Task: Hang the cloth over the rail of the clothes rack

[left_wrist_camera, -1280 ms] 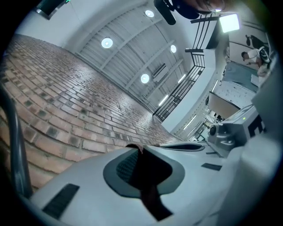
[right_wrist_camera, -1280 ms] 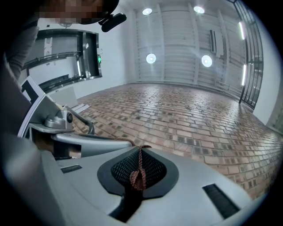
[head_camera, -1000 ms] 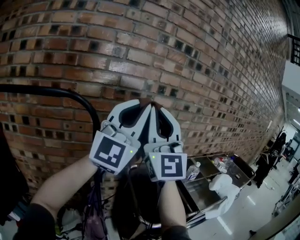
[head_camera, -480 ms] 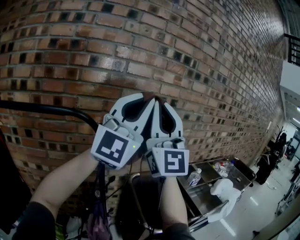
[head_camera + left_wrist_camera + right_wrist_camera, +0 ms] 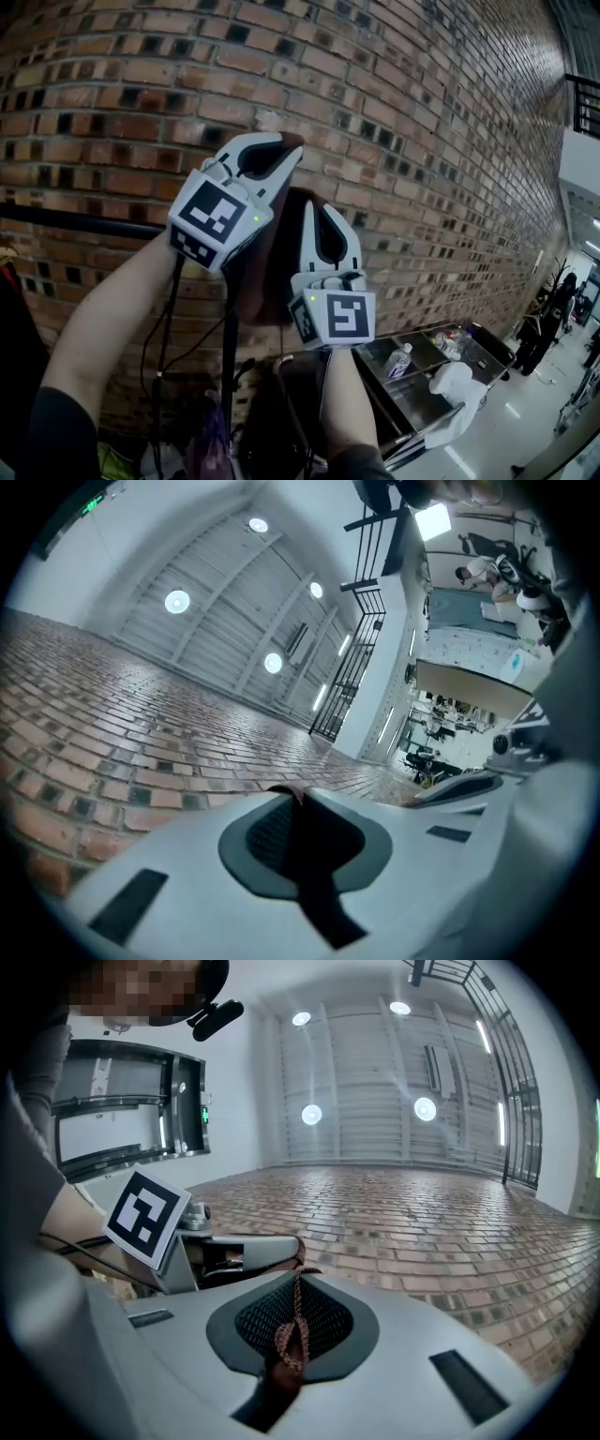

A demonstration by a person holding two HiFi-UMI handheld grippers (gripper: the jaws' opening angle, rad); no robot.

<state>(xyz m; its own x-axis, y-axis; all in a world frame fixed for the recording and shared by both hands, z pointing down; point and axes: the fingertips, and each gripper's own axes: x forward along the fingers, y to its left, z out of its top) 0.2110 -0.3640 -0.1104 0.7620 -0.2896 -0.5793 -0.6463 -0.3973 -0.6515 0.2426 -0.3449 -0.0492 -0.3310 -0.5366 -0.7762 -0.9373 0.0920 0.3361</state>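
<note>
Red brick wall behind; left gripper and right gripper fingers clenched on dark brown cloth, held high near thin black metal rail, approach step; next likely needs draping it across

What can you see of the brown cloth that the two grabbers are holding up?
The cloth is dark brown and soft-looking, with a woven, slightly frayed edge. It hangs limp in front of the brick wall. The left gripper pinches its edge higher up, and the right gripper pinches another bit lower down. Both are shut on it. Whether it touches the black rail cannot be told.
</note>
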